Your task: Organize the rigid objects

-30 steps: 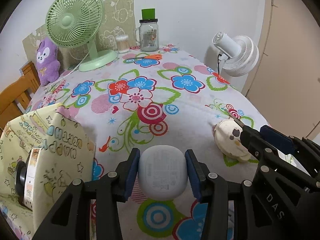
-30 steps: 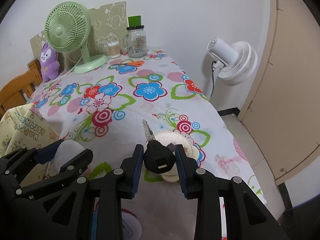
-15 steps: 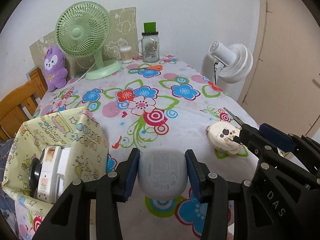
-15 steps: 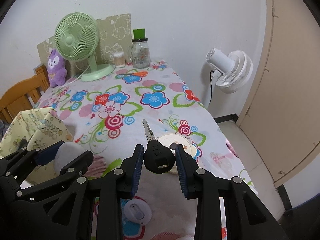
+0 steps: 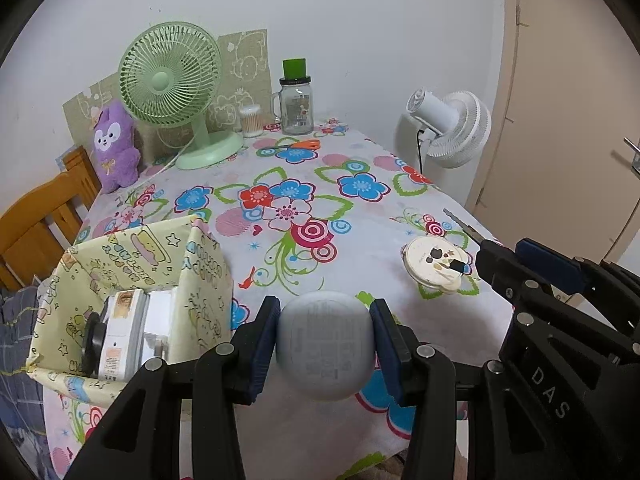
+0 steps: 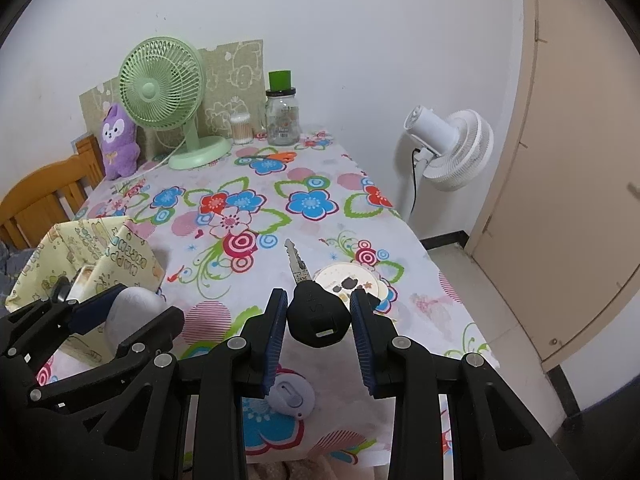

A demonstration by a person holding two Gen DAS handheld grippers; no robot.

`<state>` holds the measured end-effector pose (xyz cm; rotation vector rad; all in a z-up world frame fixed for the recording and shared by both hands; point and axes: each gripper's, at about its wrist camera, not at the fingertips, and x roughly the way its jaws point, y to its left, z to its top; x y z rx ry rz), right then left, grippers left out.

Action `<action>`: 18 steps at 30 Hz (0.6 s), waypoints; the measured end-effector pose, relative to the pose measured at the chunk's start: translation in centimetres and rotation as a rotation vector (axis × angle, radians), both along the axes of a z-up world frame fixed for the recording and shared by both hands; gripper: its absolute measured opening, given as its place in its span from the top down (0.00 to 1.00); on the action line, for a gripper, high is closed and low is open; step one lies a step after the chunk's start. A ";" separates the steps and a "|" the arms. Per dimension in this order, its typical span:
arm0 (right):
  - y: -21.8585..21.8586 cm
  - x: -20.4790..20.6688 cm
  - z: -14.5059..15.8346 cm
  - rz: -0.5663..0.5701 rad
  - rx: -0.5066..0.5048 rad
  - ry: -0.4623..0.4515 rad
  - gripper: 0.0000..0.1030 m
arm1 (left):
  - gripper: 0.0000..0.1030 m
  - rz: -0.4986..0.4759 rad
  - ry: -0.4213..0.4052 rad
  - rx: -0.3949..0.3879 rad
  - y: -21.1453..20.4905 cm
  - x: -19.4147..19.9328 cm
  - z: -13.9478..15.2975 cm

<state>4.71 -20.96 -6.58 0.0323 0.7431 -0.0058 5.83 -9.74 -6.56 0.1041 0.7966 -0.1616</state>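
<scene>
Left gripper: clamped on grey rounded case, smooth matte plastic, pebble-shaped, faint moulded print on upper face; held above near table edge, just right of fabric bin. Right gripper: clamped on key by its black plastic head, serrated metal blade pointing far, over round cream tin. Risks, est.: curved slick case w/ narrow pad contact, liable to squirt out or rotate if squeeze eases; key head small & tapered, could pivot in pads, blade snagging bin wall on entry. Bin soft-sided, yellow printed cloth, thin walls sagging, likely to fold if bumped; white boxes & a black item already inside, so little room left. Round grey disc w/ slot, near edge of floral tablecloth, prone to knock-off by grippers passing above. Far end: green fan, glass jar, purple plush.
</scene>
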 end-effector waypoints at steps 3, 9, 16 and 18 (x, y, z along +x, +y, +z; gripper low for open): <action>0.3 -0.5 0.6 0.000 0.004 -0.011 0.66 | 0.54 -0.011 -0.006 0.003 0.2 -0.4 0.4; 1.1 -0.8 1.4 0.003 0.001 -0.018 0.66 | 0.54 -0.011 -0.013 -0.004 1.0 -0.7 1.0; 2.4 -0.7 2.3 0.013 0.000 -0.023 0.66 | 0.54 -0.003 -0.017 -0.001 2.2 -0.6 1.7; 2.8 -0.6 2.5 0.016 0.008 -0.021 0.66 | 0.54 -0.004 -0.018 0.004 2.6 -0.6 1.9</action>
